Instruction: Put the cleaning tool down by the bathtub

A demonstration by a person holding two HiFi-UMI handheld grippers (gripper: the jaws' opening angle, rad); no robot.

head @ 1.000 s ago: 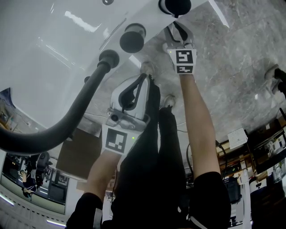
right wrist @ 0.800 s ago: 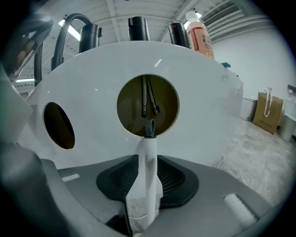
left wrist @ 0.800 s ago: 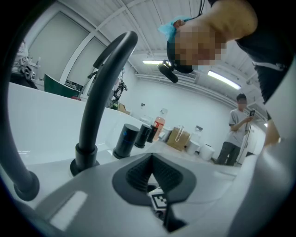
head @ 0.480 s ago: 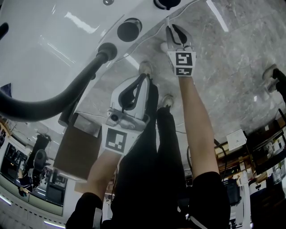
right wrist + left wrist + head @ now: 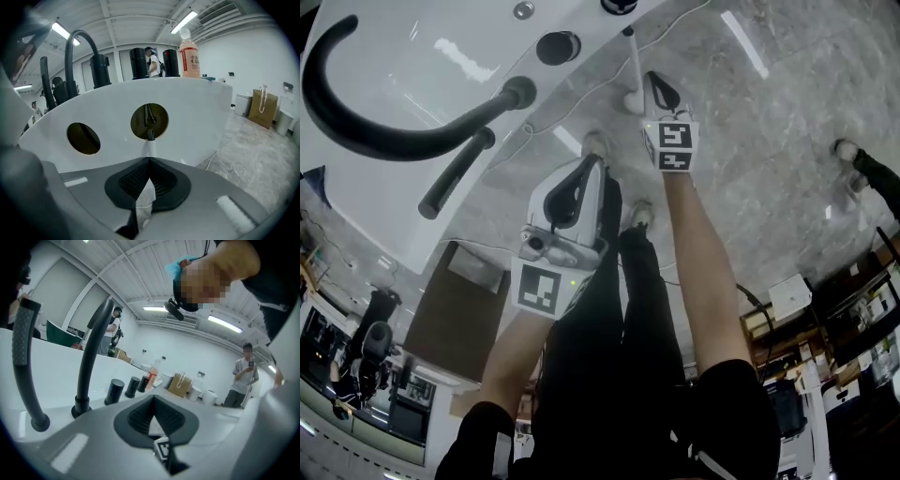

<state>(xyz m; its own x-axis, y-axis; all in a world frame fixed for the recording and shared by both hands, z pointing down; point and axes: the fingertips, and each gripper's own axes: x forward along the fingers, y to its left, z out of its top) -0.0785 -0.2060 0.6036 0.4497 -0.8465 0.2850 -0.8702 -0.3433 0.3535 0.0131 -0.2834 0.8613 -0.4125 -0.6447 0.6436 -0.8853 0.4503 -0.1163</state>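
Though clenched on nothing, the right gripper (image 5: 660, 87) is faced by the cleaning tool (image 5: 632, 70), propped just ahead against the bathtub (image 5: 394, 84), below black taps (image 5: 138, 63).

- Bathtub (image 5: 384, 84): glossy white, smooth, bright reflections.
- Faucet (image 5: 92, 355): matt black coating.
- Floor (image 5: 787, 141): polished grey veined stone.
- Cleaning tool (image 5: 633, 66): smooth white plastic handle.
- Left gripper (image 5: 152, 397): smooth grey plastic shell, ribbed black pads.

Right tool (image 5: 652, 82) holds cleaning tool (image 5: 632, 66) beside bathtub (image 5: 422, 56)
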